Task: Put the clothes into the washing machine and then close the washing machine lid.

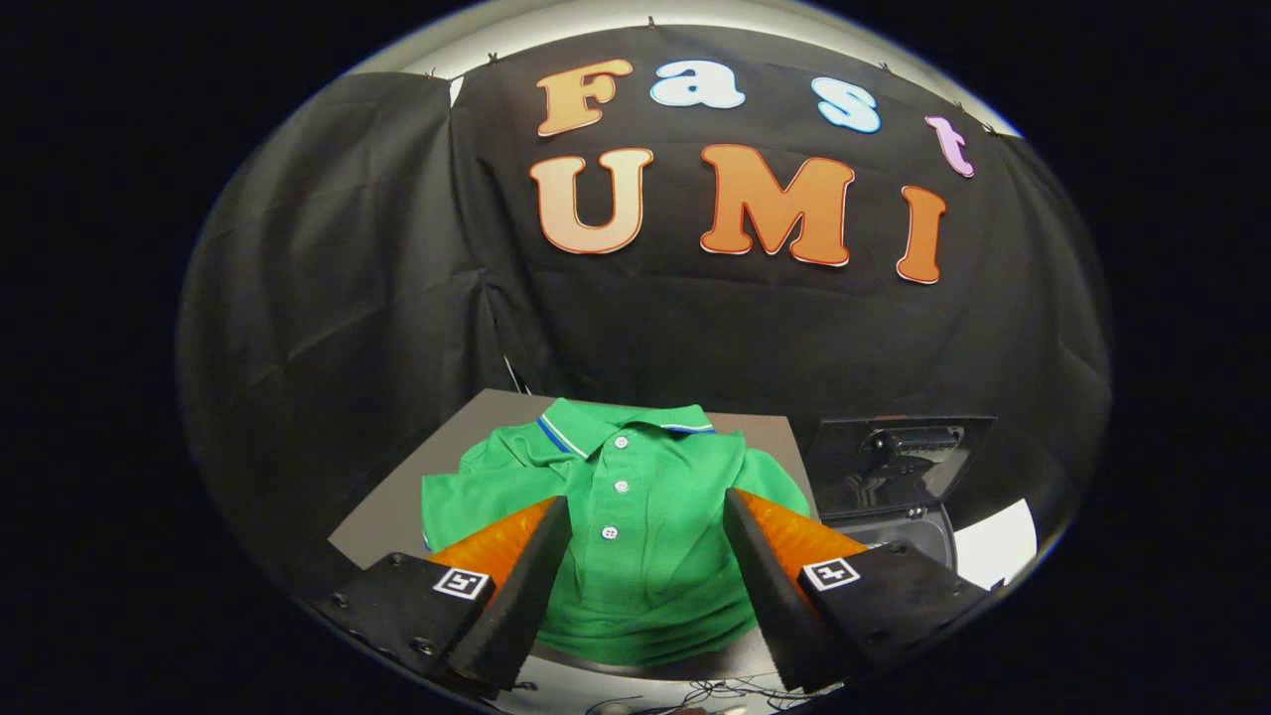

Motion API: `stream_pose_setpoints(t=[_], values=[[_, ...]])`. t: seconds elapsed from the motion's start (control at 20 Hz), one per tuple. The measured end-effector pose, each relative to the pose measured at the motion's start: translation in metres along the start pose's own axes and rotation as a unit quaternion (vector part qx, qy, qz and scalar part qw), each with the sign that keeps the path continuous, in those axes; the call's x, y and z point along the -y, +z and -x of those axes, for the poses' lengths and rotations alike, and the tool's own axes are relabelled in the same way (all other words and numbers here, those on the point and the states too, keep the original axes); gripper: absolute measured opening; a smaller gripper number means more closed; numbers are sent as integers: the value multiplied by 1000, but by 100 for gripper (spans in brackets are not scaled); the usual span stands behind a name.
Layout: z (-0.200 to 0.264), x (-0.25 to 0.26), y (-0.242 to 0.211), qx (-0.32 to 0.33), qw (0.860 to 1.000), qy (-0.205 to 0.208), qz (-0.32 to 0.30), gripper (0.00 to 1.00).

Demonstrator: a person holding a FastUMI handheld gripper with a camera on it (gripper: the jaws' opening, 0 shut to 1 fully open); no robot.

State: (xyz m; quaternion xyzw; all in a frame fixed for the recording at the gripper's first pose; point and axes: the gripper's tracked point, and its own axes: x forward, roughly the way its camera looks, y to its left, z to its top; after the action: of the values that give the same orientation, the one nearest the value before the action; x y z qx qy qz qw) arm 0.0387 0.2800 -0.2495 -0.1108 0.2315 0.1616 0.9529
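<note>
A green polo shirt with white buttons and a blue-striped collar lies flat on a grey table. My gripper hovers over it, open wide, with the button placket showing between the two fingers. Neither finger presses on the cloth. To the right of the shirt, beyond the right finger, stands the washing machine with its dark lid raised upright.
Black cloth walls close in behind the table and on the left. A white surface shows to the right of the washing machine. Thin cables lie below the near edge of the shirt.
</note>
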Motion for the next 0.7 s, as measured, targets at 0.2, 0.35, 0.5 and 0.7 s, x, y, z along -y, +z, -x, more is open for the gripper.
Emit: stream_pose_setpoints(t=[0.2,0.35,0.5,0.7], values=[[-22,-4,-17,-31,999,-15,16,100],[-31,-4,-25,-47,998,-28,27,99],[-38,-4,-28,-58,997,-34,29,98],[-48,-7,-34,-64,997,-28,34,100]])
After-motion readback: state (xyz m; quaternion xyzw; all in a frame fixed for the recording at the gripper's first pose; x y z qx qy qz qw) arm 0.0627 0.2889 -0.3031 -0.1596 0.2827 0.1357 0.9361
